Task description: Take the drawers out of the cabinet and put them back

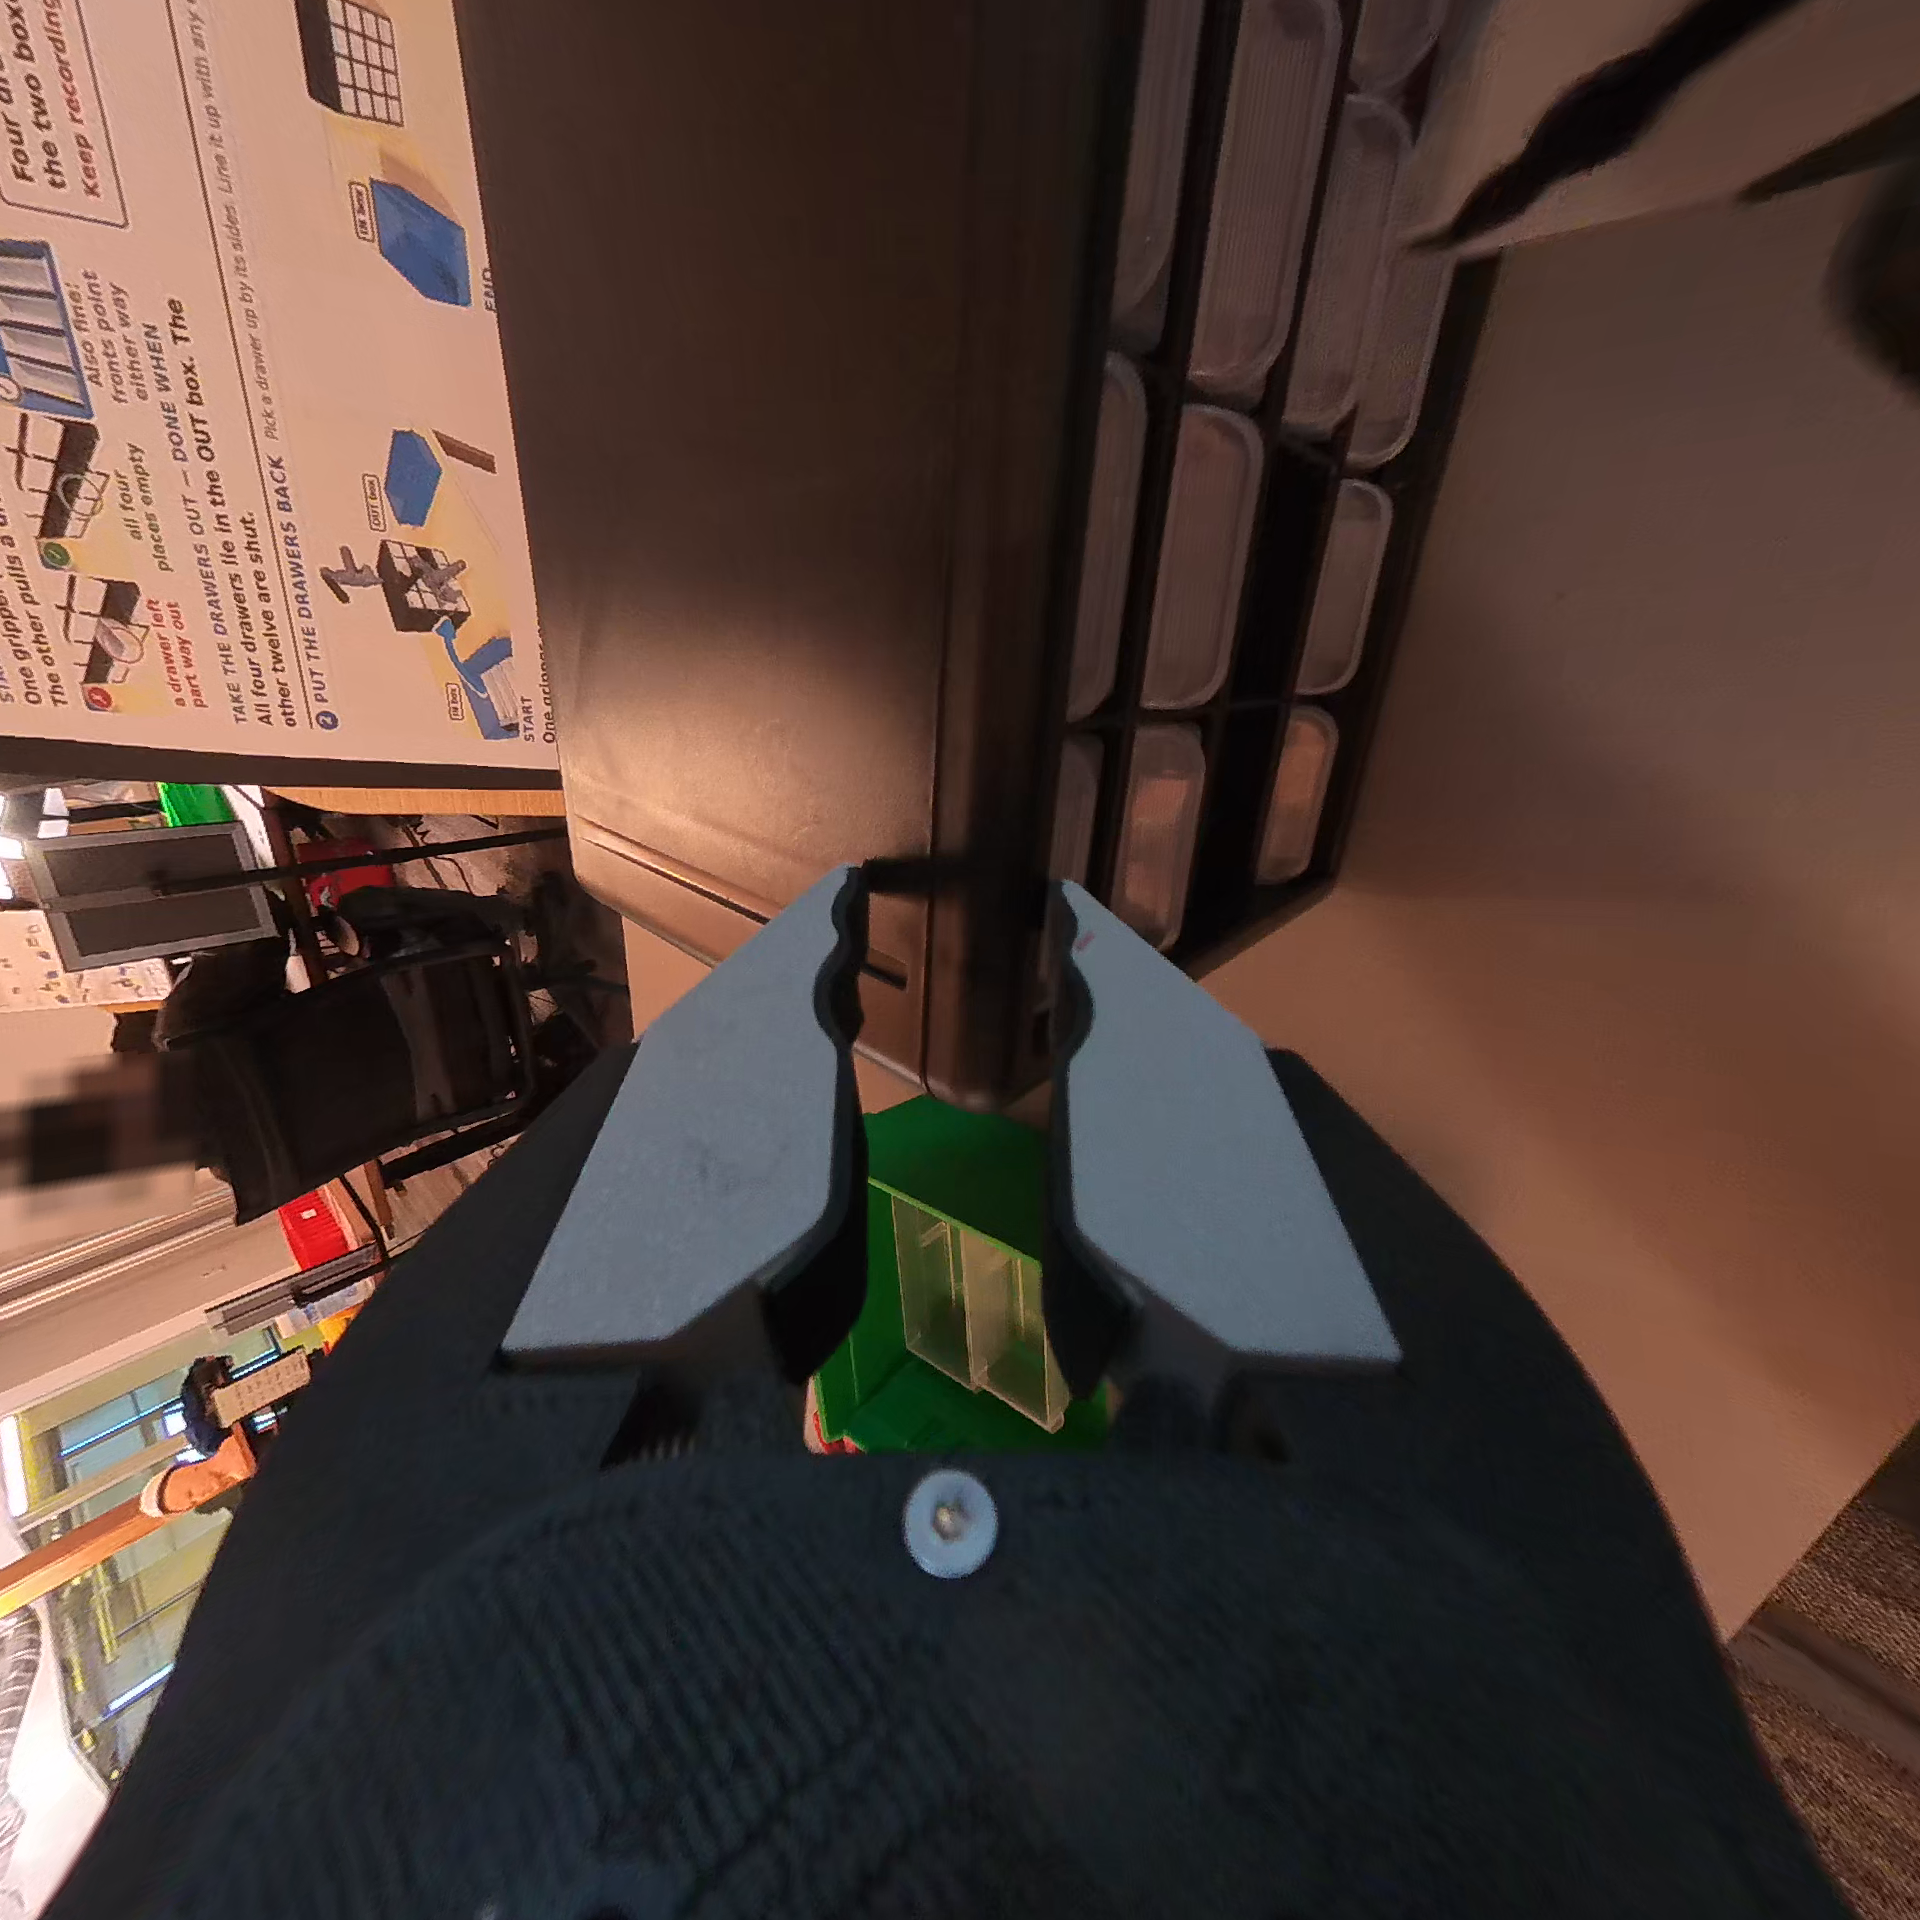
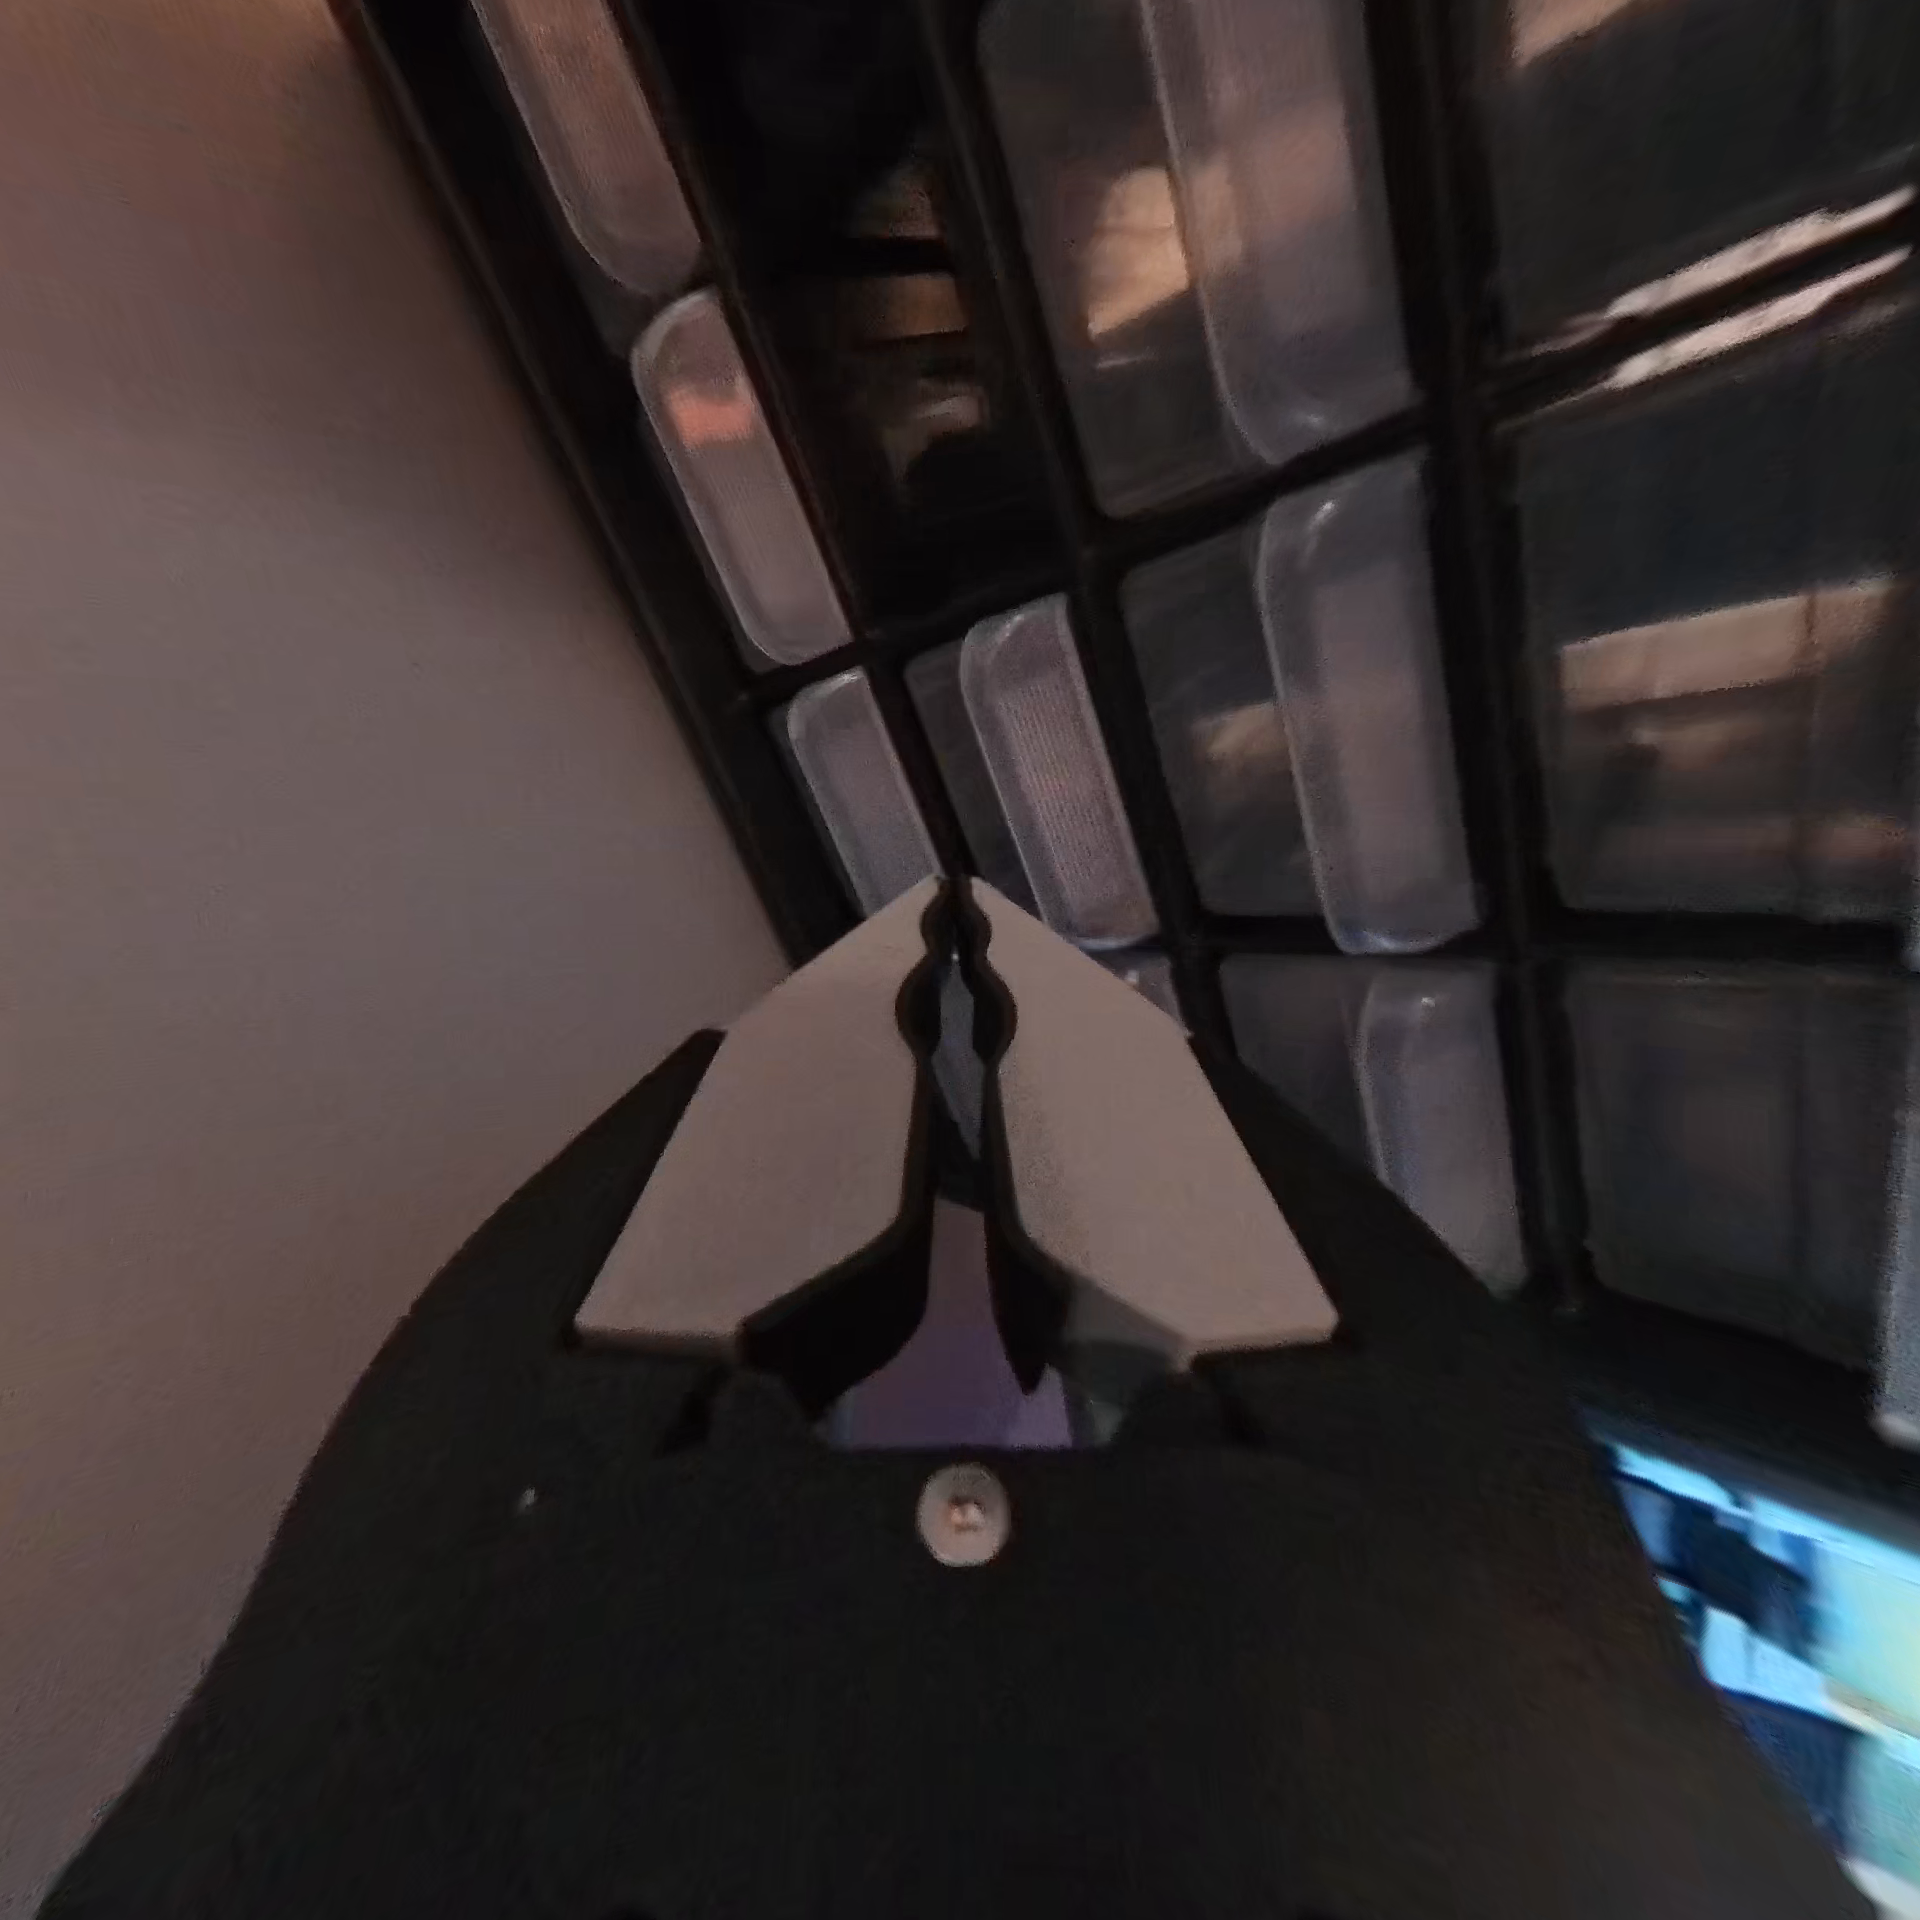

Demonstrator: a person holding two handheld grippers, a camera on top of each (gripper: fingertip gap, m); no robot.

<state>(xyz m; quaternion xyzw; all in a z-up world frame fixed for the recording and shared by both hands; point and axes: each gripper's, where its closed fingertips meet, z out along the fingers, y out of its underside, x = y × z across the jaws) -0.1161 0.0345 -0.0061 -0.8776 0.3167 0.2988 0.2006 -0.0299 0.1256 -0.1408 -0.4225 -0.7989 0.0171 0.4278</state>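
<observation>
The black cabinet (image 1: 748, 468) stands on a beige table, its grid of clear drawers (image 1: 1205, 551) facing right in the left wrist view. My left gripper (image 1: 956, 914) is shut on the cabinet's front side edge near a corner. My right gripper (image 2: 954, 899) is at the cabinet front (image 2: 1455, 675), its fingers closed on a thin translucent strip that looks like a drawer handle (image 2: 961, 1039) in a lower row. It also shows blurred in the left wrist view (image 1: 1662, 135). One slot (image 2: 883, 343) is dark and empty. A clear drawer (image 1: 977, 1309) lies in a green box (image 1: 935, 1143) below my left gripper.
An instruction poster (image 1: 260, 364) stands behind the cabinet. The beige table (image 1: 1610, 987) spreads in front of the drawers, with its edge and carpet (image 1: 1829, 1662) beyond. A black chair (image 1: 343, 1060) and office clutter lie past the table. A blue patch (image 2: 1766, 1621) shows at lower right.
</observation>
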